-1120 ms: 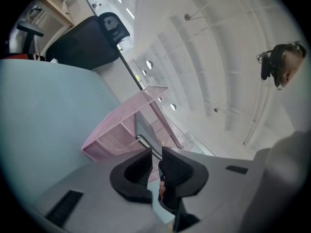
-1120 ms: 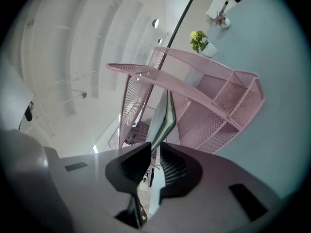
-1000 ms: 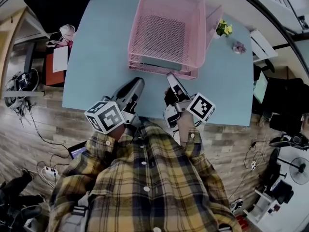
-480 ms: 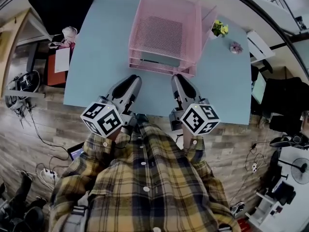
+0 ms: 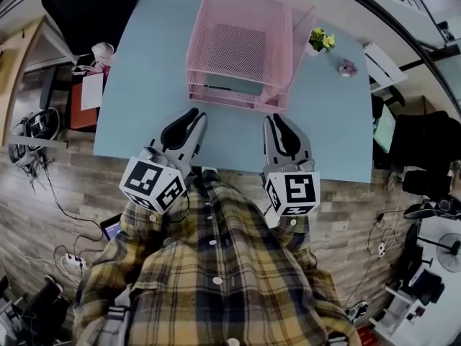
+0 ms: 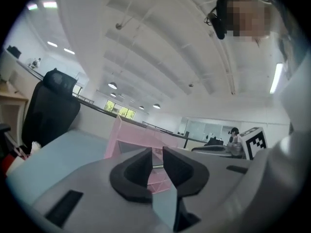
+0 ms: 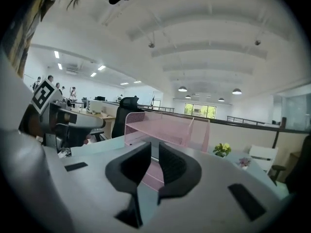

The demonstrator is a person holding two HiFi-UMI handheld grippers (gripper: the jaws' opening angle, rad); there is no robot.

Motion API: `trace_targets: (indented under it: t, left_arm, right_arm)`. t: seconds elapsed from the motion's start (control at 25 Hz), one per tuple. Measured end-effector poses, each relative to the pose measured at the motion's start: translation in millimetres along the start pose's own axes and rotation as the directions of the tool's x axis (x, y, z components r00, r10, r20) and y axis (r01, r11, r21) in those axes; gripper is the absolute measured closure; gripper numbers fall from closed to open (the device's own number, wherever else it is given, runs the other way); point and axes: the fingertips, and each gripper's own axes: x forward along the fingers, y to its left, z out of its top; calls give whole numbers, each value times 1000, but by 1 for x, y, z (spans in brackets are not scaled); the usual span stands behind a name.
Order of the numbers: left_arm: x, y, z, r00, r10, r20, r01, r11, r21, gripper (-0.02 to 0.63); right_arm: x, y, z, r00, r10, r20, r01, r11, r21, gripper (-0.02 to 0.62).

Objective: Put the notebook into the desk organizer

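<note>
Pale blue tabletop (image 5: 144, 85) over a wood-plank floor (image 5: 50, 193). At its far right corner, a small yellow-flowered potted plant (image 5: 320, 40), a tiny purple flower (image 5: 348, 68) just right of it. Black office chair (image 5: 83, 6) stands far left.

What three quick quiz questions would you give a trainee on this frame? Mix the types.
1. True or false: the right gripper is clamped on a notebook.
2. The pink organizer stands on: A) the blue table; B) the floor; C) a chair.
3. In the head view, what stands on the table just right of the organizer?

Key
1. False: its jaws stand slightly apart with nothing between them.
2. A.
3. A small plant with yellow flowers.
</note>
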Motion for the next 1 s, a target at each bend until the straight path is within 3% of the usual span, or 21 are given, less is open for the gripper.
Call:
trace_targets:
  t: [0.2,0.36,0.52,1.0]
  left_arm:
    - [-3,-11,-4,1000,19,-21,-16,991,134,551]
    - [-6,-13,-9,999,41,-35,-34,981,188,568]
    - [-10,-10,-13,997,72,-39,-63,977,202,611]
    - [-5,7,-19,992,104,-69,-89,976,197,614]
  right_arm:
    - [-13,-7,-1,999,-31,18,32,999,-42,551]
    - [-18,-11,-5,999,-41,27,41,999,-16,562]
    - [-20,-12,-10,999,-43,31,43,999,20,588]
    - [-9,-18,-22,999,-34,12,32,992,123,592]
